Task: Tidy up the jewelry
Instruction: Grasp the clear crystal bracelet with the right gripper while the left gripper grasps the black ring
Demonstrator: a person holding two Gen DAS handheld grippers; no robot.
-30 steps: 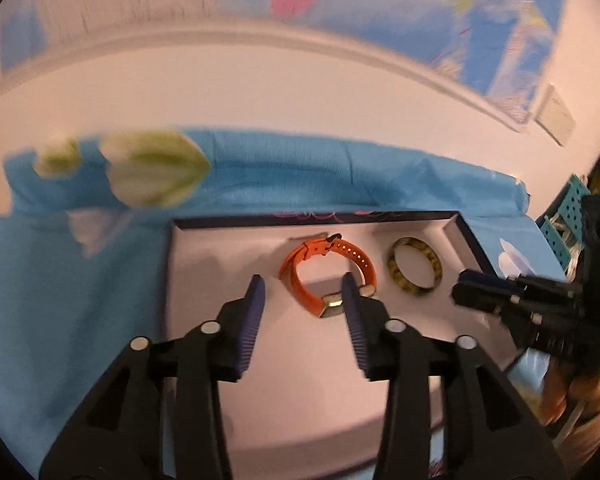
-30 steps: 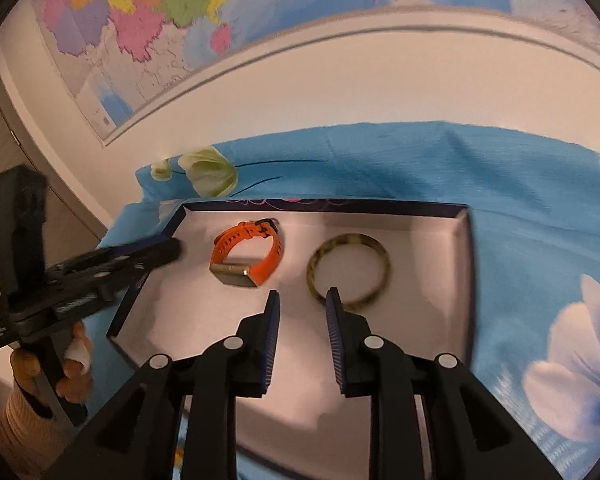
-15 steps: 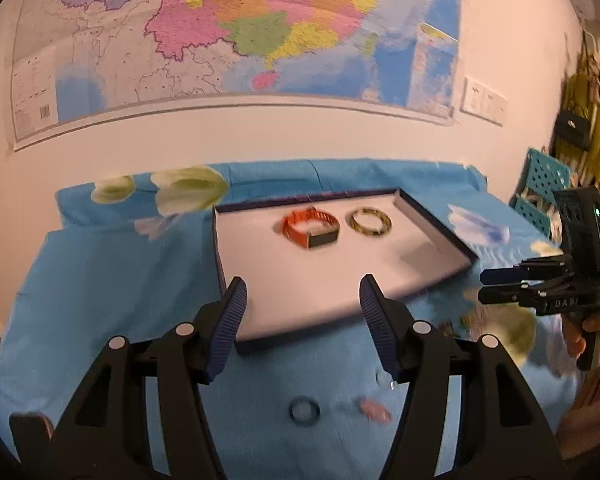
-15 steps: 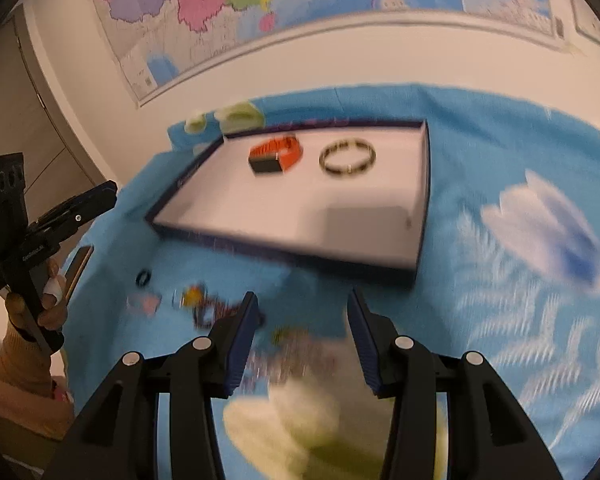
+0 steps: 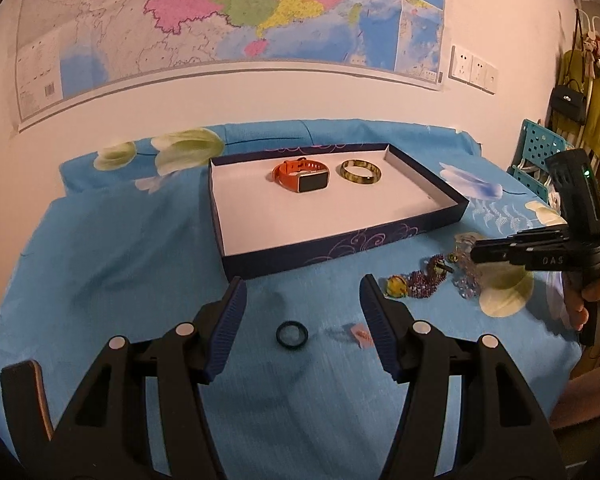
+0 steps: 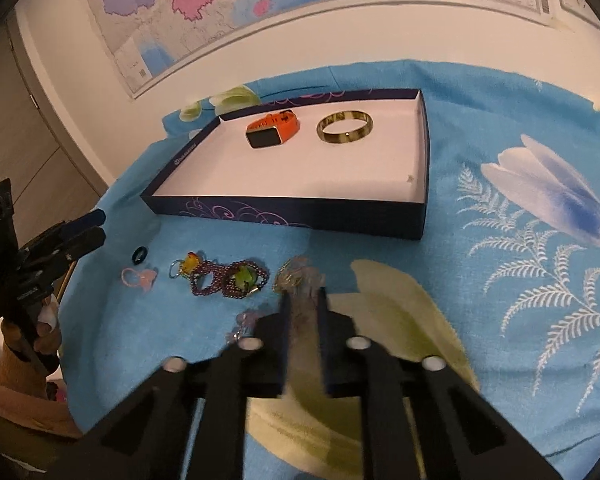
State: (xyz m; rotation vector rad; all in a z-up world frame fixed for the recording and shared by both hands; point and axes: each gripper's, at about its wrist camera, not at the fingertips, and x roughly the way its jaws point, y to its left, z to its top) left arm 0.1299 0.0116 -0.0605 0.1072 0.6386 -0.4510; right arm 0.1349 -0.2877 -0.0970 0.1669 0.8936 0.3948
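Observation:
A dark blue tray holds an orange watch and a mottled bangle. In front of it on the blue cloth lie a black ring, a pink ring, a purple bead bracelet and a clear crystal piece. My left gripper is open above the black ring. My right gripper has narrowed close to the crystal piece; blur hides any contact.
The blue floral cloth covers the table. A map hangs on the wall behind. A teal chair and hanging clothes stand at the right in the left wrist view.
Both grippers pulled back from over the tray to the loose jewelry in front. The left opened wider; the right narrowed near the crystal piece.

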